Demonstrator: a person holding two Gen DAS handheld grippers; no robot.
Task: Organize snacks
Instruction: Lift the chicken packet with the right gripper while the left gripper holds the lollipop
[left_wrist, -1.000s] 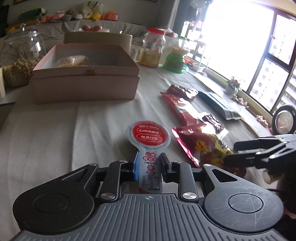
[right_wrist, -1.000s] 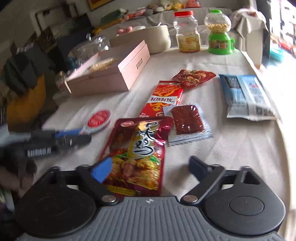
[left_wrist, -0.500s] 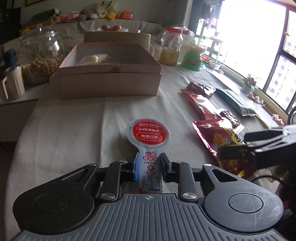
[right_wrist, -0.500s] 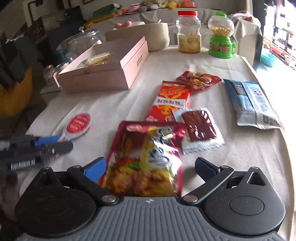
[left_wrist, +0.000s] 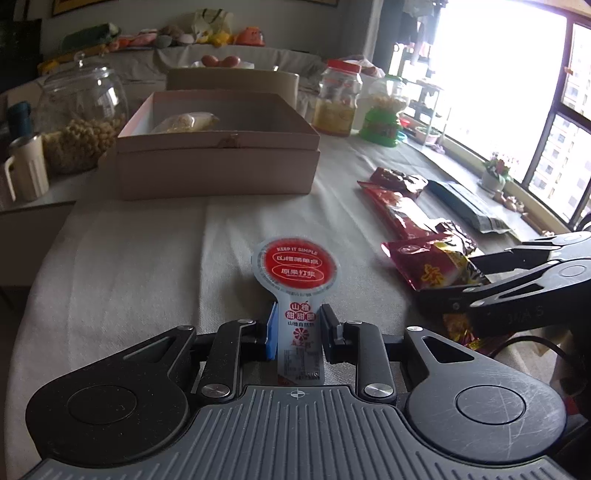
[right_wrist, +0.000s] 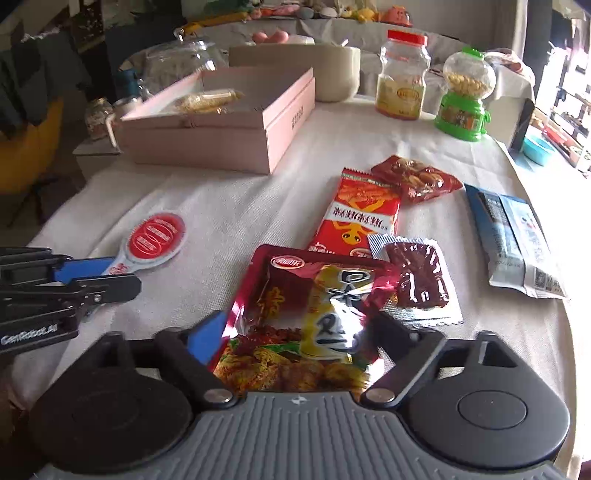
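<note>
Since the earlier frames the right gripper (right_wrist: 295, 332) has advanced over the red foil snack packet (right_wrist: 314, 314) and its jaws have just been closing, with the packet's near end between them; the foil buckles upward there, so the pads appear to bear on its edges. The left gripper (left_wrist: 297, 328) is clamped on the narrow neck of the round-headed jelly sachet (left_wrist: 295, 269), held above the white tablecloth (left_wrist: 129, 266). The open pink box (left_wrist: 218, 162), one pale packet inside, stands well beyond. Judgement: the foil packet is light, limp and slick, liable to crumple and slip; the flat sealed end offers the firmest hold. The sachet is soft; its stiff neck suits the grip
</note>
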